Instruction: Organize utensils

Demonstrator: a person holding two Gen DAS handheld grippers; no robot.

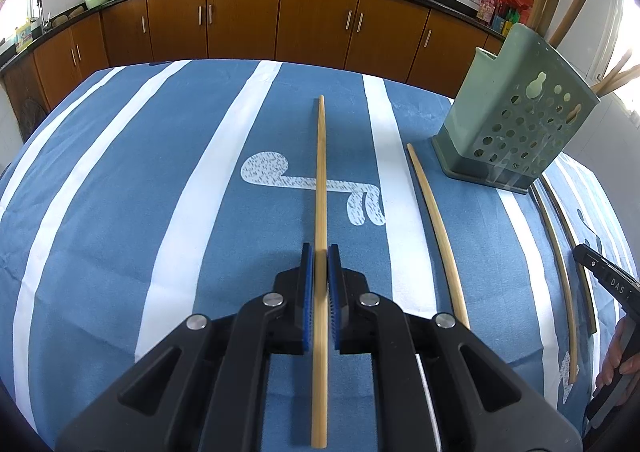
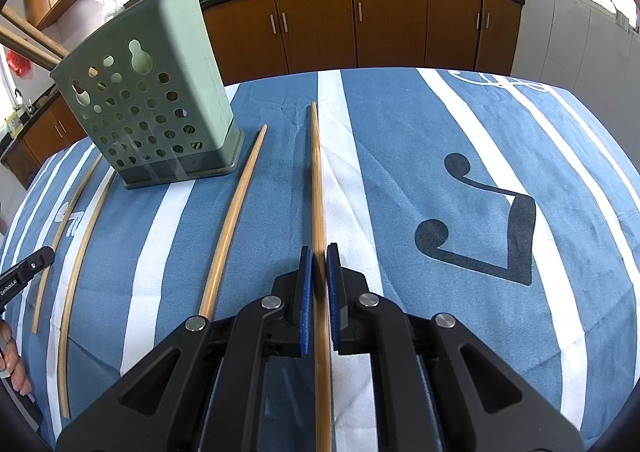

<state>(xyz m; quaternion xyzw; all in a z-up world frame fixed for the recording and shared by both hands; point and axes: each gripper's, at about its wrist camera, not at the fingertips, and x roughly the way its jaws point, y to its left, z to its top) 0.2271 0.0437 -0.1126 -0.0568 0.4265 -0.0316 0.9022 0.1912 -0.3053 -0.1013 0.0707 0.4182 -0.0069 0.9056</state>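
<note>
My left gripper (image 1: 320,250) is shut on a bamboo chopstick (image 1: 320,172) that runs straight between the blue pads and points at the table's far edge. My right gripper (image 2: 319,250) is shut the same way on a second chopstick (image 2: 317,180). Two loose chopsticks lie on the cloth between the two hands, one (image 1: 436,228) nearer the left gripper and one (image 2: 232,220) nearer the right. A pale green perforated utensil holder (image 1: 516,112) (image 2: 148,100) stands upright beyond them, nothing visible inside it.
A blue tablecloth (image 1: 160,172) with white stripes covers the table. The other gripper and a hand show at each view's edge (image 1: 604,276) (image 2: 28,268). Brown kitchen cabinets (image 2: 392,24) and a counter with woks run behind the table.
</note>
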